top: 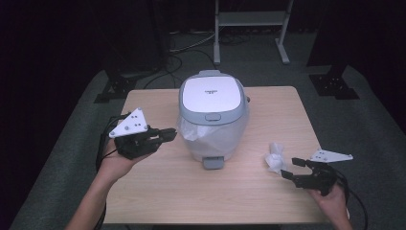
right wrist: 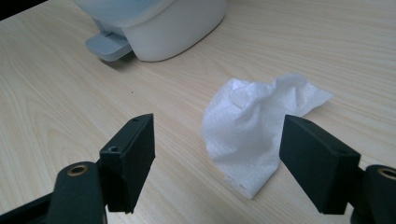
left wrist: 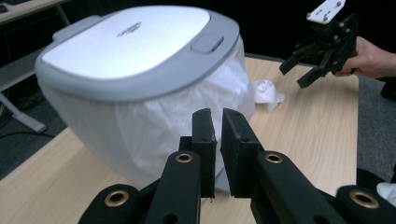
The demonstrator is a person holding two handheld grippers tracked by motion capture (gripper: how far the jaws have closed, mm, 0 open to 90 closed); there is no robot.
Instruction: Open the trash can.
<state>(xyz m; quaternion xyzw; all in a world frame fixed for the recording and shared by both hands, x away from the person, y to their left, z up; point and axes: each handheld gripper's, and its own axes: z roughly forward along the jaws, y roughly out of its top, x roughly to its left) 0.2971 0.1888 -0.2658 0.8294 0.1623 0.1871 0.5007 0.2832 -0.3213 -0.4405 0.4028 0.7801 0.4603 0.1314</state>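
Note:
A white pedal bin with a grey-rimmed lid shut and a plastic liner showing under the rim stands at the table's middle. My left gripper hovers to its left, pointing at its side, jaws shut with nothing between them. A crumpled white tissue lies on the table right of the bin. My right gripper is open just in front of the tissue, its jaws either side of it and apart from it.
The bin's grey foot pedal juts toward the front edge of the light wooden table. Beyond the table, a white metal frame and dark stand bases sit on grey floor. Cables trail from both grippers.

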